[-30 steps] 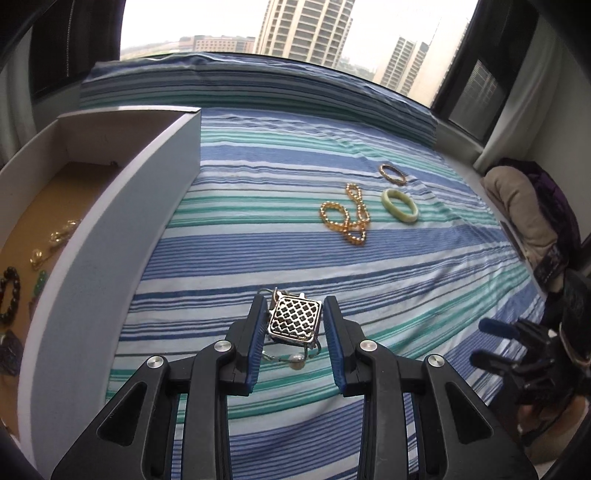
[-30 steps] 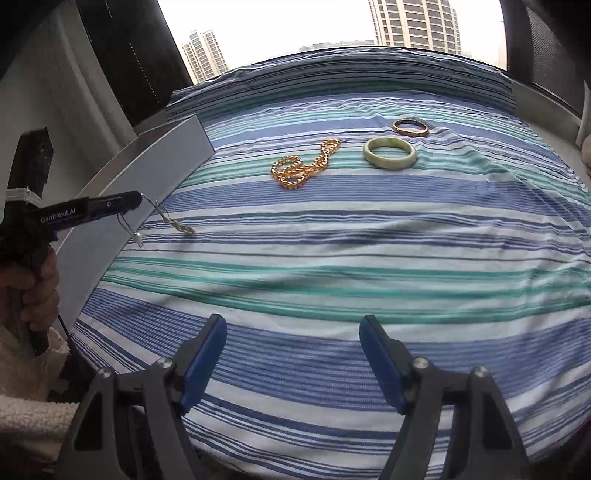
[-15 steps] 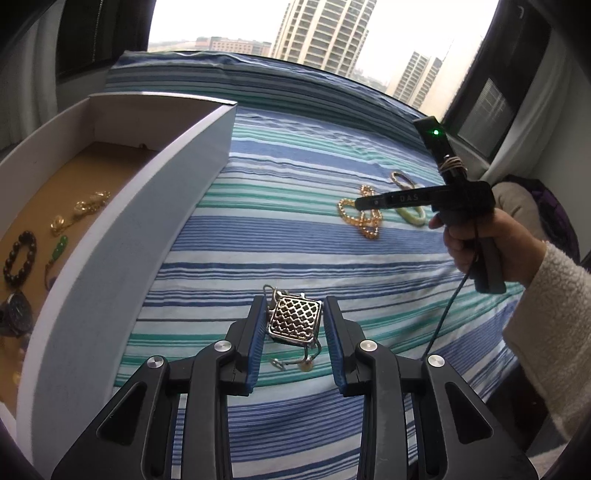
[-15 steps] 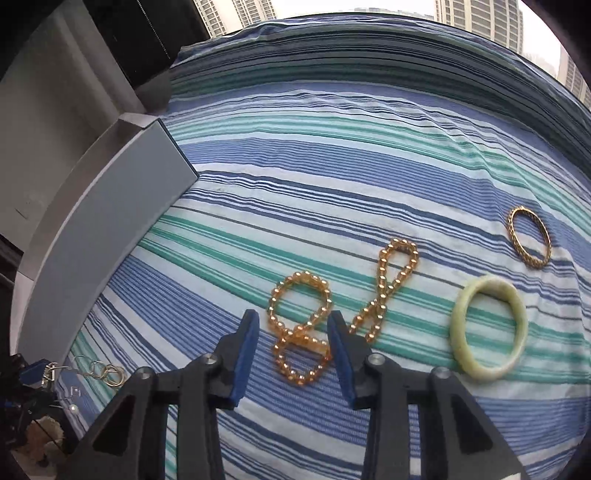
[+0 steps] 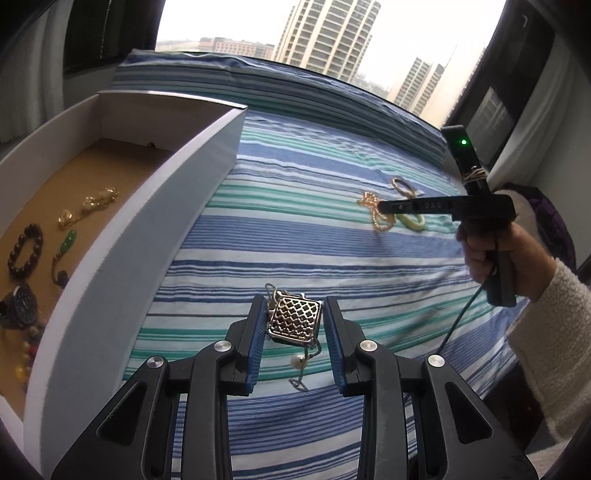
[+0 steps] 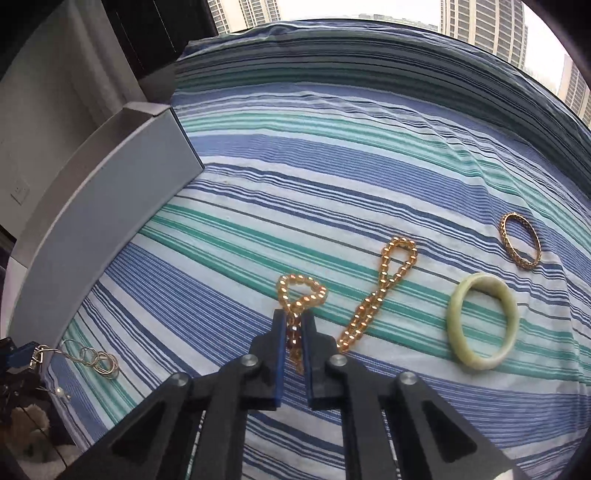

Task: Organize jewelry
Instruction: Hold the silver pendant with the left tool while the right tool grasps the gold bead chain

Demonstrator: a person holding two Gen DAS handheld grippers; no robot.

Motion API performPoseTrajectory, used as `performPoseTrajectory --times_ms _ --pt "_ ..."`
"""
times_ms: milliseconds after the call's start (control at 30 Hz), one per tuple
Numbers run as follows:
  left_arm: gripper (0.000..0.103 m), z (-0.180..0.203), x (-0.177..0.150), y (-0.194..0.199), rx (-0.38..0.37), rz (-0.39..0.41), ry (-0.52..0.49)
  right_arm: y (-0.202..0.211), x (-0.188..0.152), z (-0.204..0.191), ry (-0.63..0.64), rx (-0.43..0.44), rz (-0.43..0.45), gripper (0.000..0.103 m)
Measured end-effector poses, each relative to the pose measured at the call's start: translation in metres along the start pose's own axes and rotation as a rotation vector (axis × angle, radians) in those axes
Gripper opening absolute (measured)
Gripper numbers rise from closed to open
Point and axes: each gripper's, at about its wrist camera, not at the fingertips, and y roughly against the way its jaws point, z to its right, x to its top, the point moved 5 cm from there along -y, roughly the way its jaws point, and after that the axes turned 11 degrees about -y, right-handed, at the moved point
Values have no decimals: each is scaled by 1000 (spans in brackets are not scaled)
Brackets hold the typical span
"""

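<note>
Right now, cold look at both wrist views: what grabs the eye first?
The square gold lattice pendant, pinched between the left gripper fingers above the blue-and-green striped bedspread, with a pearl dangling below it. Next, the amber bead strand on the bedspread, the right gripper closed on its near loop, a pale green jade bangle to its right. At left stands the open white box, already holding jewelry.

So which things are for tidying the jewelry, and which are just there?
For the job:
- square pendant, in the left gripper
- amber bead string, in the right gripper
- green bangle
- gold ring
- white box

Just there:
- striped bedspread
- towers outside
</note>
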Motion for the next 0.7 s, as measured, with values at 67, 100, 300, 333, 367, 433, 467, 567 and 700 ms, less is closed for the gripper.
performPoseTrajectory --times_ms 67,100,300,333,367,433,467,567,700 --pt "30 0 2 5 -6 6 10 24 2 1 -36 49 35 8" --pt "30 -1 3 7 -10 8 16 36 2 1 -48 71 52 8" --pt "30 3 11 23 -22 25 35 107 -1 -11 -61 164 149 8" --pt "30 4 11 27 -25 28 38 118 -4 -18 -58 180 160 8" --pt "30 5 12 31 -28 29 41 126 -4 -22 -56 196 170 8" --pt "30 8 12 39 -32 25 47 146 -9 -29 -49 232 195 8" --pt "30 9 12 42 -32 20 46 155 -12 -31 -47 248 207 8" --pt "30 15 15 51 -28 18 34 174 -15 -39 -52 300 227 8" --pt "30 17 16 61 -17 26 13 187 -23 -54 -14 310 240 8"
